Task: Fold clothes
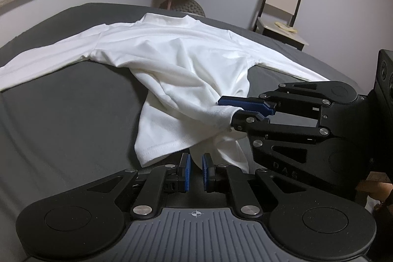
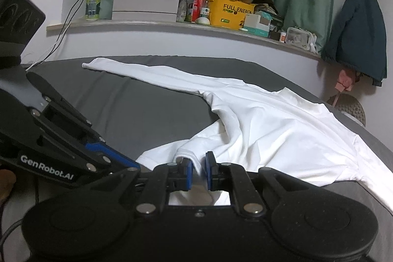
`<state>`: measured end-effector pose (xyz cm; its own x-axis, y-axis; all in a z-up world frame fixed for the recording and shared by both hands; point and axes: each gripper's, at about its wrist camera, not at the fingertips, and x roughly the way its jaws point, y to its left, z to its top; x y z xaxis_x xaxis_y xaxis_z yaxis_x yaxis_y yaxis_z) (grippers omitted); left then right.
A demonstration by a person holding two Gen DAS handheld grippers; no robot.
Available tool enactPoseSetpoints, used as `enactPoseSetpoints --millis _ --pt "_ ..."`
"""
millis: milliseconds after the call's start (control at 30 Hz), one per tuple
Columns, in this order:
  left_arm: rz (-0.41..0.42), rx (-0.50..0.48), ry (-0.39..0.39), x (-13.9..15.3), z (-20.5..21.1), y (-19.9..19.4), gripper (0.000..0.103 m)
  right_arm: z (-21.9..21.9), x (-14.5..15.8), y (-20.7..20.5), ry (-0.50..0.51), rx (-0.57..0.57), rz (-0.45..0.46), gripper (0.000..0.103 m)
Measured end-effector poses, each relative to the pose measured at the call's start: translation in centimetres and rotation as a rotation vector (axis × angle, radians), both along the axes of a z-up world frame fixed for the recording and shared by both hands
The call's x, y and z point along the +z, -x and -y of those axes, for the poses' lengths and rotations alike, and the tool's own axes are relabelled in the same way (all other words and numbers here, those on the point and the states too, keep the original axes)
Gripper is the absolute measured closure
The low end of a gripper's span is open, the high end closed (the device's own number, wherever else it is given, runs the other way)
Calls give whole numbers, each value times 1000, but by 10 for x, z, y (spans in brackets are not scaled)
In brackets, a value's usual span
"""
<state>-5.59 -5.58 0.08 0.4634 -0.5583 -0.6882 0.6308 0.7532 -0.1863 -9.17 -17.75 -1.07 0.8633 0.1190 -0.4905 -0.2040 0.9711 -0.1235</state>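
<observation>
White long-sleeved shirt (image 1: 176,60) lies spread on the grey bed (image 1: 61,114), collar away and hem nearest both tools; left gripper (image 1: 195,172) and right gripper (image 1: 242,108) each pinch the bunched hem, close together, sleeves stretching sideways

Two low wrist views close over the bed (image 1: 61,114), left facing right, right facing left, sharing the shirt (image 1: 176,58)
</observation>
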Motion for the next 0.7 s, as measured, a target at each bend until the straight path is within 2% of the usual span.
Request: enactPoseSetpoints --millis 700 --pt "-12 -16 9 -3 -2 0 94 -1 -1 0 0 -1 -10 92"
